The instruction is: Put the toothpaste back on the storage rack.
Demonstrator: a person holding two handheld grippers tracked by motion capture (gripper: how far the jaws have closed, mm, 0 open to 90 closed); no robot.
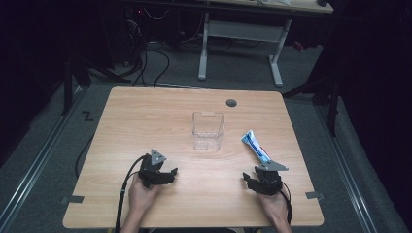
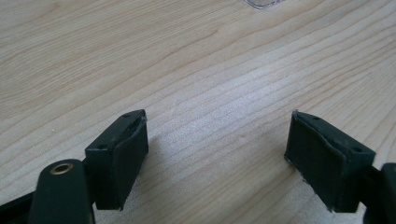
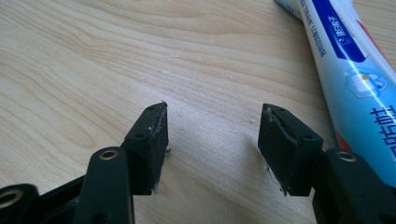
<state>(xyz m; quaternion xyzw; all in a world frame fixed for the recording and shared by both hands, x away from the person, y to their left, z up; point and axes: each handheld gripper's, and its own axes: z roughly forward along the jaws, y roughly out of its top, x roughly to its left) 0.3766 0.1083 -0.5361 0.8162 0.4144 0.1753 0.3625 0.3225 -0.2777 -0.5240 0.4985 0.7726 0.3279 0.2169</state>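
Note:
A white and blue toothpaste tube (image 1: 256,147) lies on the wooden table (image 1: 145,116) at the right, running diagonally. My right gripper (image 1: 252,178) rests just in front of the tube's near end. In the right gripper view this gripper (image 3: 212,135) is open over bare wood, and the tube (image 3: 355,79) lies beside its right jaw, outside the gap. A clear plastic box (image 1: 208,130) stands upright at the table's middle. My left gripper (image 1: 167,175) sits near the front left. Its jaws (image 2: 217,140) stand wide open with nothing between them, and a corner of the box (image 2: 261,3) shows at the top.
A round grey cable hole (image 1: 231,103) sits near the table's far edge. Cables trail from both grippers over the front edge. Beyond the table stand a white desk frame (image 1: 240,34) and loose cables on the floor.

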